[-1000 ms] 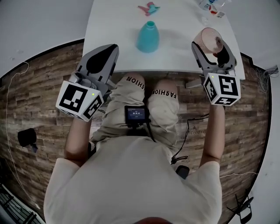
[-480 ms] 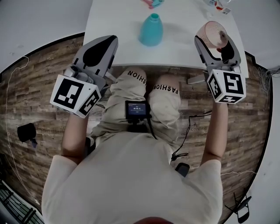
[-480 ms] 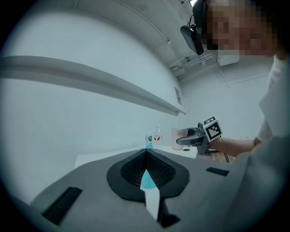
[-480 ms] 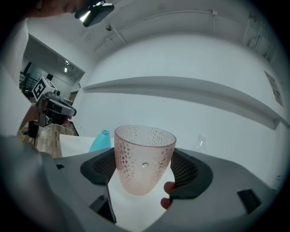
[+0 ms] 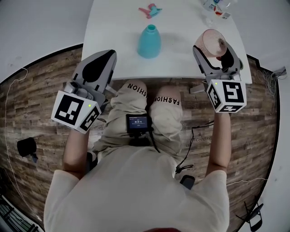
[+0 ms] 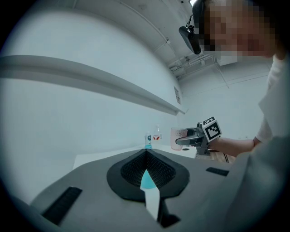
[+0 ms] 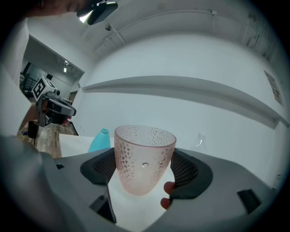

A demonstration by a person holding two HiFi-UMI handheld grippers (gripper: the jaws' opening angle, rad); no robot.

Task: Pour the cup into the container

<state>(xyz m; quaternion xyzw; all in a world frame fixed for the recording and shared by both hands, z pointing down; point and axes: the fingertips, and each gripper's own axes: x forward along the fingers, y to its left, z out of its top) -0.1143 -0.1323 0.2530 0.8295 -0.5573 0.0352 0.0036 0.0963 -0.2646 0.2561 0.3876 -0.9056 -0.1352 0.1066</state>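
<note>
The right gripper (image 7: 145, 164) has its jaws clenched on the cup (image 7: 144, 152), one black ribbed pad pressed to each side of its wall. The cup is pink, see-through and dimpled, and it stands upright between the jaws with its mouth open to the top. In the head view it sits at about 1 o'clock, over the near right corner of the white surface (image 5: 181, 50). Whether its base touches the surface cannot be told.

The container (image 5: 149, 41) is a teal bottle with a wide body and a narrow neck. It stands upright on the surface at 12 o'clock, well apart from the cup and to the cup's 9 o'clock side.

The left gripper (image 5: 106, 56) is at 10 o'clock, at the near left edge of the surface. Its jaws are pressed together at the tips with nothing grasped. In its own view a thin wedge below the tips shows a sliver of the teal container beyond.

At the far edge of the surface, a small pink and teal object (image 5: 151, 9) lies at 12 o'clock. A few small bottles (image 5: 215, 6) stand at 1 o'clock behind the cup. A small dark device with a lit screen (image 5: 137, 123) rests on the person's lap.
</note>
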